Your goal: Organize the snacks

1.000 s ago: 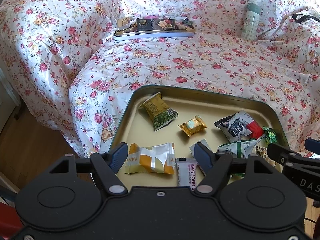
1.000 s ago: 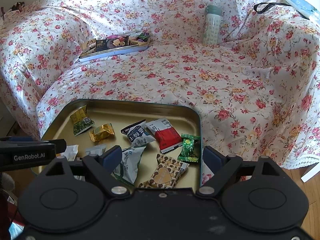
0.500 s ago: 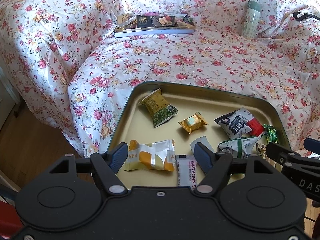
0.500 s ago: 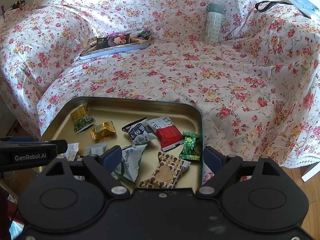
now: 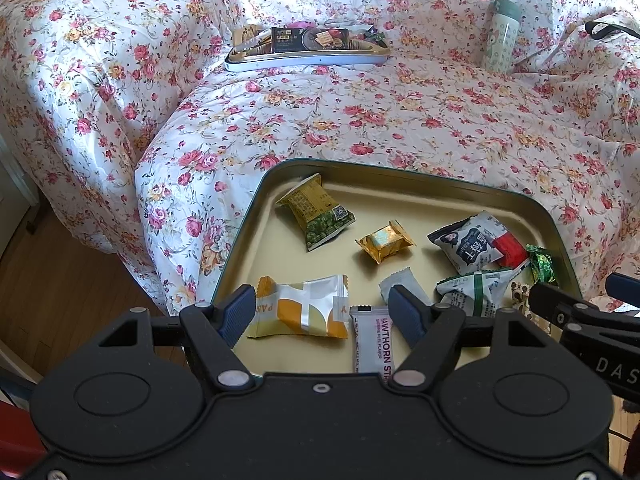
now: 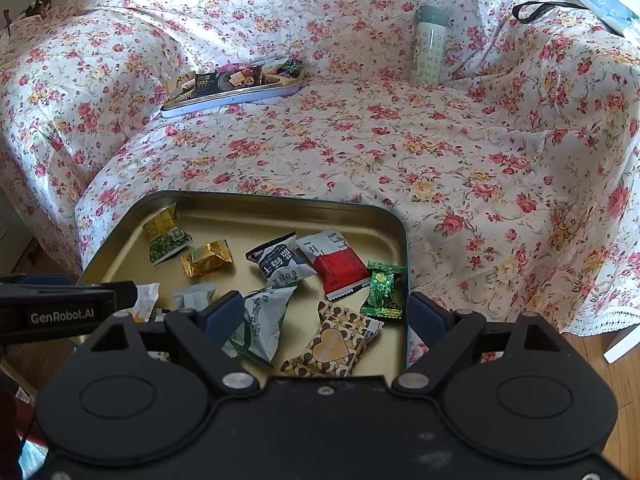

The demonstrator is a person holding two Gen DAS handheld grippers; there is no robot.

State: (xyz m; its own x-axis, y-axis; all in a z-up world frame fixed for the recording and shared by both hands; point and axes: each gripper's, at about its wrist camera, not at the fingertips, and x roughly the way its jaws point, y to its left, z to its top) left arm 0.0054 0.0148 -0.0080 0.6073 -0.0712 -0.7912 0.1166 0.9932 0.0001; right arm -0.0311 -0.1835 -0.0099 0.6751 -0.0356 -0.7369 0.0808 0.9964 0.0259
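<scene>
A gold metal tray (image 5: 400,190) (image 6: 248,208) lies at the front of a flowered sofa and holds several loose snack packets. My left gripper (image 5: 324,314) is open and empty over its near left part, above an orange-and-white packet (image 5: 300,312) and a white hawthorn bar (image 5: 372,340). My right gripper (image 6: 326,316) is open and empty over its near right part, above a green-and-white packet (image 6: 264,320) and a brown heart packet (image 6: 332,346). A second tray (image 5: 308,48) (image 6: 232,88) with snacks sits far back on the sofa.
A pale green bottle (image 5: 502,34) (image 6: 430,44) stands upright at the back of the sofa seat. A black strap (image 6: 548,8) lies on the right armrest. Wooden floor (image 5: 52,280) shows left of the sofa. Flowered seat fabric (image 6: 380,140) lies between the two trays.
Both grippers have pulled back and risen slightly, so the gold tray sits a little lower and farther in each view. Both stay open and empty.
</scene>
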